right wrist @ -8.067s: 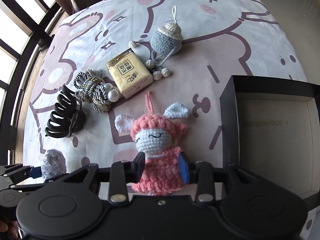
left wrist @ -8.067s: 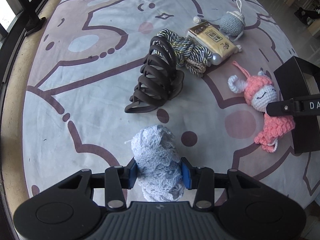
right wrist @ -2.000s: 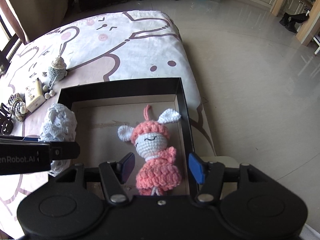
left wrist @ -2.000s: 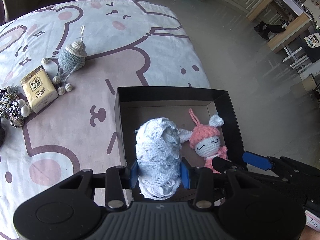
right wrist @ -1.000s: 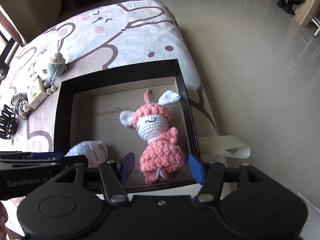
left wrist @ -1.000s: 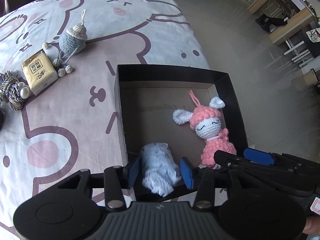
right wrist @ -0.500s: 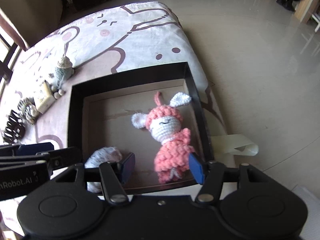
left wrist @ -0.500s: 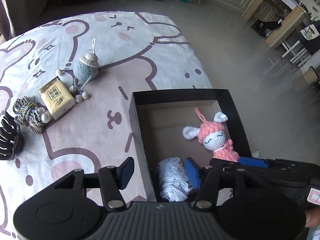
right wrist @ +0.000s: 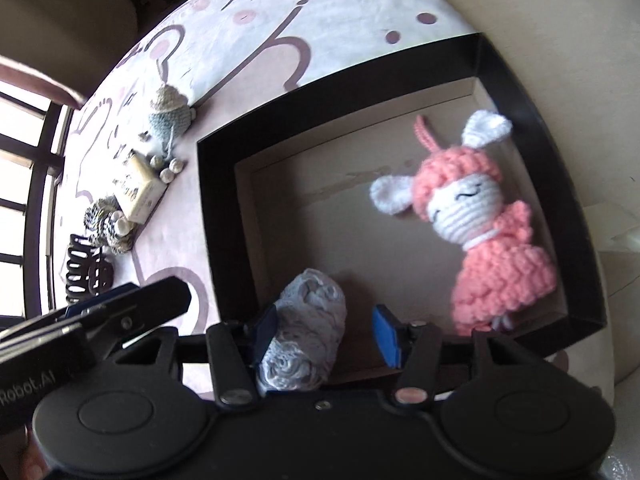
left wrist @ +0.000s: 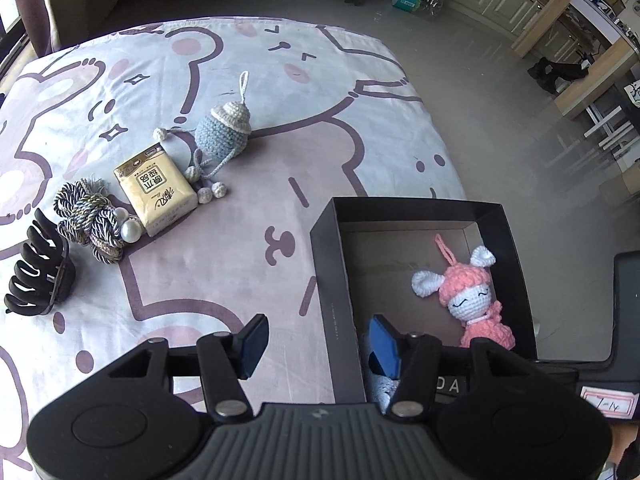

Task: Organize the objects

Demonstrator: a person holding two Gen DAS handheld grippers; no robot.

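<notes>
Resting inside the black box (left wrist: 336,280) are the pink crochet doll (left wrist: 472,300) and the pale blue lace roll (right wrist: 308,340).

Both grippers hold nothing: the left gripper (left wrist: 316,340) is spread wide, straddling the box's left wall, and the right gripper (right wrist: 324,336) is spread over the box's near corner, its left pad beside the lace roll. On the bear-print cloth (left wrist: 240,240) lie the blue crochet charm (left wrist: 224,132), tissue pack (left wrist: 156,192), twisted cord (left wrist: 92,220) and black hair claw (left wrist: 40,272), well apart from the box.
</notes>
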